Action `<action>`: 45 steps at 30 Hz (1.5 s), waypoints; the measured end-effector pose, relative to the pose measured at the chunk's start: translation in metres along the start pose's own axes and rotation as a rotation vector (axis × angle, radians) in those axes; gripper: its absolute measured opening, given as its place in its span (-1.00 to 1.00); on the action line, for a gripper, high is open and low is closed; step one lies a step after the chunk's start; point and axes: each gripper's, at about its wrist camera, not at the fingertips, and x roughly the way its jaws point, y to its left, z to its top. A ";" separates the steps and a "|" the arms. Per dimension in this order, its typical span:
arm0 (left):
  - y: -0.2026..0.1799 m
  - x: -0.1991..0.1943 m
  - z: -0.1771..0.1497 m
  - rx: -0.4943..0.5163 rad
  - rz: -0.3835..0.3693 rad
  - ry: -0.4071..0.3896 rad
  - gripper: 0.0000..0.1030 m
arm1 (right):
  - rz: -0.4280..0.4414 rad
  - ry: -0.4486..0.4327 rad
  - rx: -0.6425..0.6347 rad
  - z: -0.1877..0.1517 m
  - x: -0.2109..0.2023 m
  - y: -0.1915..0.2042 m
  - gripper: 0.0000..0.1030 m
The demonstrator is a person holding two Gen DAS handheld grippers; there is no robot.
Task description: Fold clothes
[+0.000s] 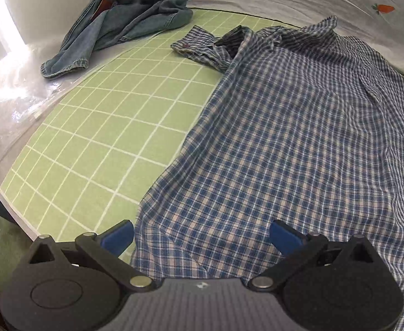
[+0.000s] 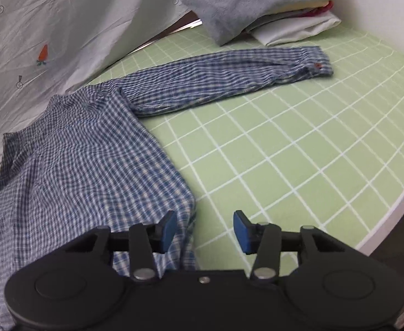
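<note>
The left gripper (image 1: 202, 233) is wide open over the bottom edge of the checked shirt (image 1: 284, 138), which lies flat on the green mat (image 1: 105, 138). The right gripper (image 2: 205, 229) is open too, holding nothing, with the shirt's side edge just under its left finger. A sleeve (image 2: 229, 77) stretches out far ahead of it.

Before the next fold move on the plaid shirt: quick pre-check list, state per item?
1. Left gripper open over the hem: ok.
2. Right gripper open, nothing pinched: ok.
3. Plaid shirt spread on the green grid mat: ok.
4. Right sleeve laid out straight: ok.
5. Left sleeve flat: not ok, bunched.
6. Denim garment apart from the shirt: ok.
</note>
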 end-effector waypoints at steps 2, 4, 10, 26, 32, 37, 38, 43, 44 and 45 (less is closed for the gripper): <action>-0.003 0.002 -0.002 0.012 0.002 0.009 1.00 | -0.061 -0.018 -0.064 -0.004 -0.007 -0.002 -0.27; -0.004 0.005 -0.004 0.015 0.008 0.021 1.00 | -0.092 -0.010 -0.124 -0.010 -0.011 -0.002 -0.34; -0.005 0.011 -0.006 0.030 0.005 0.056 1.00 | -0.043 -0.003 -0.306 -0.034 -0.023 0.027 -0.35; 0.000 0.016 -0.006 0.043 -0.049 0.082 1.00 | -0.016 0.078 -0.320 -0.056 0.002 0.057 -0.32; 0.003 0.018 -0.006 0.041 -0.066 0.083 1.00 | -0.004 0.076 -0.269 -0.056 0.003 0.058 -0.22; 0.003 0.018 -0.007 0.045 -0.073 0.084 1.00 | -0.022 0.068 -0.313 -0.056 0.008 0.067 -0.28; 0.003 0.018 -0.007 0.046 -0.073 0.085 1.00 | -0.024 0.067 -0.322 -0.056 0.008 0.069 -0.38; 0.004 0.018 -0.007 0.052 -0.079 0.084 1.00 | 0.010 0.056 -0.299 -0.053 0.000 0.062 -0.95; 0.005 0.019 -0.006 0.055 -0.081 0.084 1.00 | 0.012 0.049 -0.298 -0.052 -0.005 0.060 -0.96; 0.005 0.019 -0.006 0.058 -0.083 0.084 1.00 | 0.012 0.039 -0.295 -0.050 -0.011 0.058 -0.97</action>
